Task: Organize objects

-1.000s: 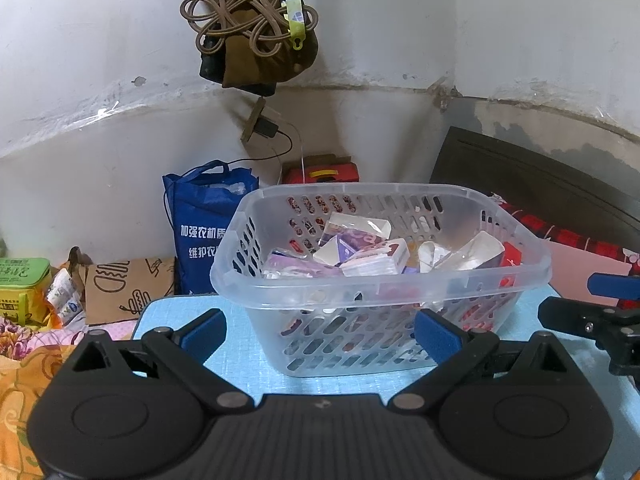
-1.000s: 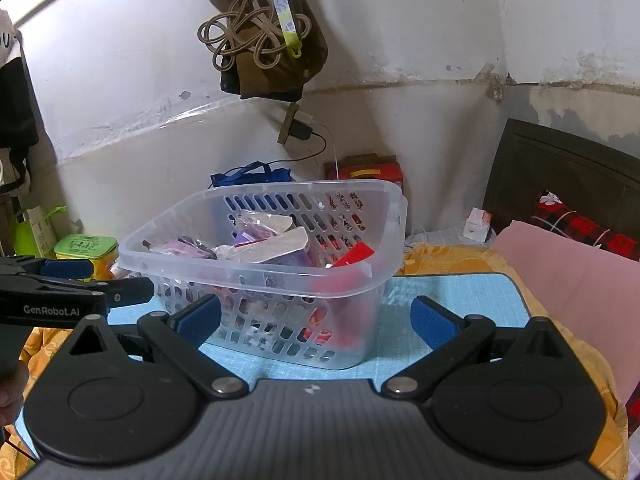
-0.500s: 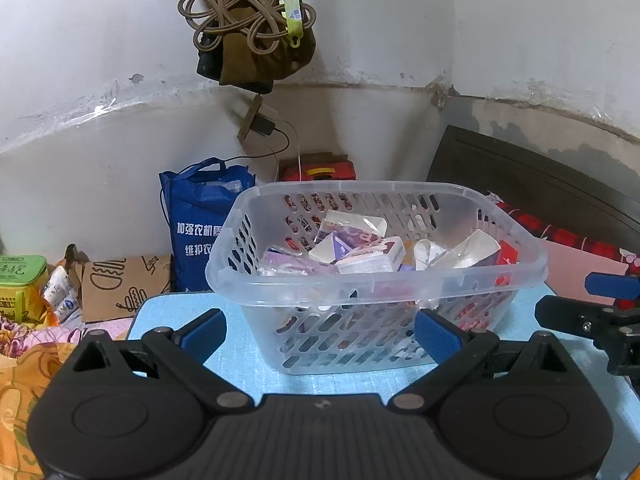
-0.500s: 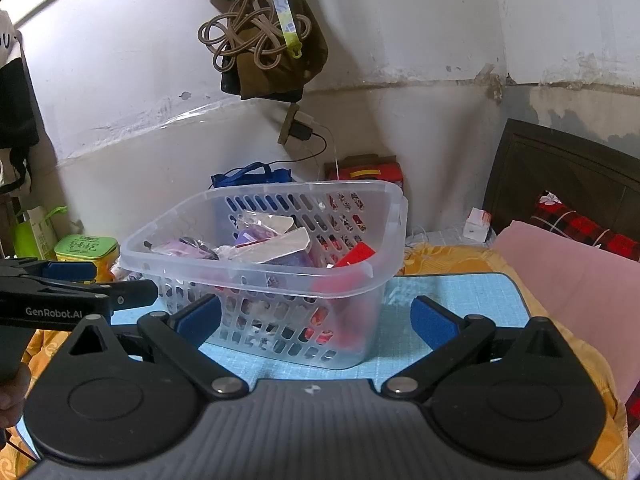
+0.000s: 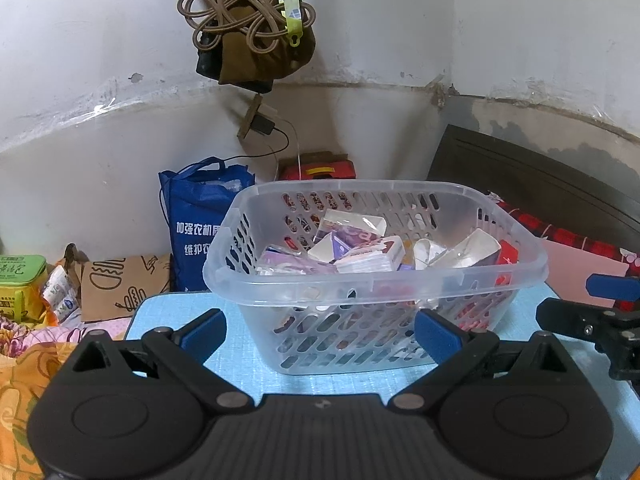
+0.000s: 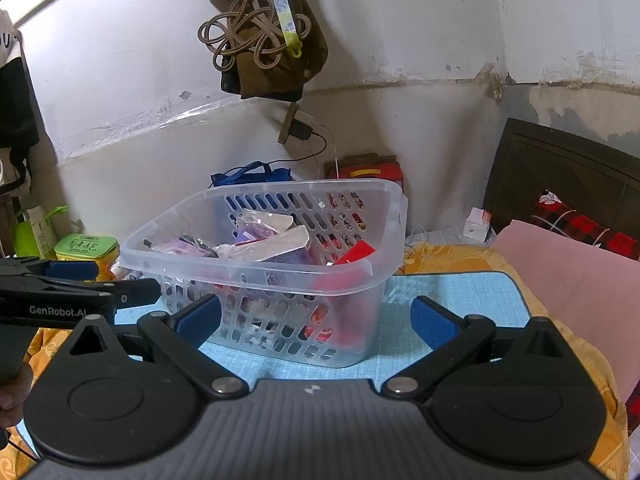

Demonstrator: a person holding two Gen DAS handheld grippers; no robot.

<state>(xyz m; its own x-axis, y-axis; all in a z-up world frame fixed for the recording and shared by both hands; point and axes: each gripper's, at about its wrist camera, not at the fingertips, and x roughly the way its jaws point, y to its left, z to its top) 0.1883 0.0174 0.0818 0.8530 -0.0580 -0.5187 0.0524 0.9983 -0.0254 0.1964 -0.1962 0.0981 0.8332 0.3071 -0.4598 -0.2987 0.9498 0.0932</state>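
A clear plastic slotted basket [image 5: 372, 280] stands on a light blue mat [image 5: 168, 316]. It holds several packets in purple, white and red [image 5: 368, 256]. My left gripper [image 5: 320, 334] is open and empty, just in front of the basket's near wall. In the right wrist view the basket [image 6: 280, 276] sits ahead and slightly left, and my right gripper [image 6: 316, 320] is open and empty in front of it. The left gripper also shows at the left edge of the right wrist view [image 6: 76, 292]; the right gripper shows at the right edge of the left wrist view [image 5: 592, 312].
A blue shopping bag [image 5: 200, 220], a red box [image 5: 320, 168] and a brown paper bag [image 5: 120, 284] stand behind the mat against the wall. A green tin [image 5: 20, 280] is at far left. A dark headboard [image 6: 560, 172] and pink bedding [image 6: 568, 276] lie to the right.
Both views have shifted slightly; the basket sits a little lower and nearer in the left wrist view. Both grippers stay open and empty.
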